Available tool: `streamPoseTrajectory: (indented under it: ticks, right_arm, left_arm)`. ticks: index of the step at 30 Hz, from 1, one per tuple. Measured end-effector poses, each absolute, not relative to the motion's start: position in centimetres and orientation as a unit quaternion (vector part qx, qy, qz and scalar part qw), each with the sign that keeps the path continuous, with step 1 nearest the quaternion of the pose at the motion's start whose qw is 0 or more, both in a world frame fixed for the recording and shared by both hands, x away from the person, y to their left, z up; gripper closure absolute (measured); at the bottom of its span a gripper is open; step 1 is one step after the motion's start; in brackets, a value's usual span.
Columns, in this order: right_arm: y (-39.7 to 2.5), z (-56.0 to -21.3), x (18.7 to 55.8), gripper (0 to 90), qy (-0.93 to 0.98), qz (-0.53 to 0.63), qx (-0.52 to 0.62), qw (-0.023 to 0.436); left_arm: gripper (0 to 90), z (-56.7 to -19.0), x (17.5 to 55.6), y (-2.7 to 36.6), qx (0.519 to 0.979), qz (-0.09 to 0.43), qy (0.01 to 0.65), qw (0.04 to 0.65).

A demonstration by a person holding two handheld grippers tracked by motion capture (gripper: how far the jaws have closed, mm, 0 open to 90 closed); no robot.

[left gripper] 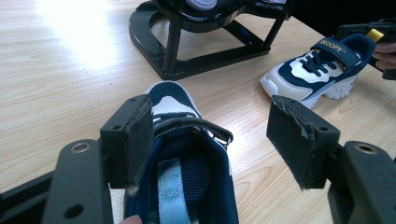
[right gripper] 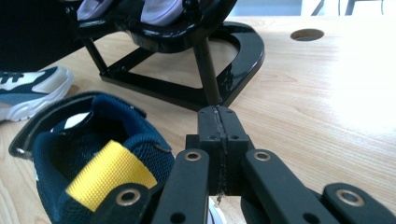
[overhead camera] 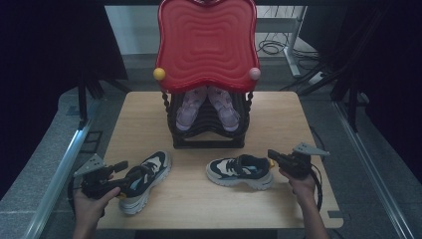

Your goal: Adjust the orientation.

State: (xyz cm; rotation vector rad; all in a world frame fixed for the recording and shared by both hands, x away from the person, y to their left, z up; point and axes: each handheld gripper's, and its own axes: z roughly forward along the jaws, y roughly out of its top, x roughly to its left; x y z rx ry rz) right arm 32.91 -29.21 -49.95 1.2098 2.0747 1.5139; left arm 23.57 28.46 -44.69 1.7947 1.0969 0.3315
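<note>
Jaws spread wide on the left gripper [left gripper: 210, 144], one pad inside the collar of the left shoe [left gripper: 184, 177] and the other hanging out in the air beside it, so nothing was pinched. On the right gripper [right gripper: 219, 140] the two pads were pressed flat together with nothing between them, just beside the heel of the right shoe [right gripper: 88, 163] with its yellow tab. Both navy-and-white shoes lay on the wooden table [overhead camera: 199, 199] in front of the black rack [overhead camera: 209, 132], near each other, toes turned inward.
</note>
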Motion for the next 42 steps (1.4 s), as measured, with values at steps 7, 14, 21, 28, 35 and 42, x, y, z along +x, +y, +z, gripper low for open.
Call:
streamPoseTrajectory:
  ticks: [7,14,21,28,35,42]
  right_arm:
    - [-28.9,-50.2,32.8,89.9,0.734,0.523,0.409,0.142]
    - [-28.6,-50.4,32.6,89.9,0.744,0.519,0.397,0.140]
    - [-28.4,-50.3,32.2,90.0,0.748,0.515,0.392,0.144]
    - [-28.5,-50.4,31.5,90.0,0.748,0.517,0.391,0.143]
    - [-28.6,-50.2,30.7,90.0,0.753,0.514,0.385,0.147]
    - [-28.7,-50.2,29.8,90.0,0.757,0.510,0.380,0.146]
  left_arm:
    - [32.0,-44.8,23.6,28.4,0.738,0.135,0.452,0.484]
    - [32.0,-44.8,23.6,28.6,0.737,0.137,0.452,0.484]
    - [32.0,-44.7,23.6,28.8,0.736,0.138,0.452,0.484]
    - [32.0,-44.7,23.6,28.7,0.737,0.137,0.452,0.484]
    - [32.1,-44.7,23.6,28.7,0.737,0.138,0.452,0.484]
    - [32.2,-44.7,23.6,28.8,0.736,0.137,0.453,0.484]
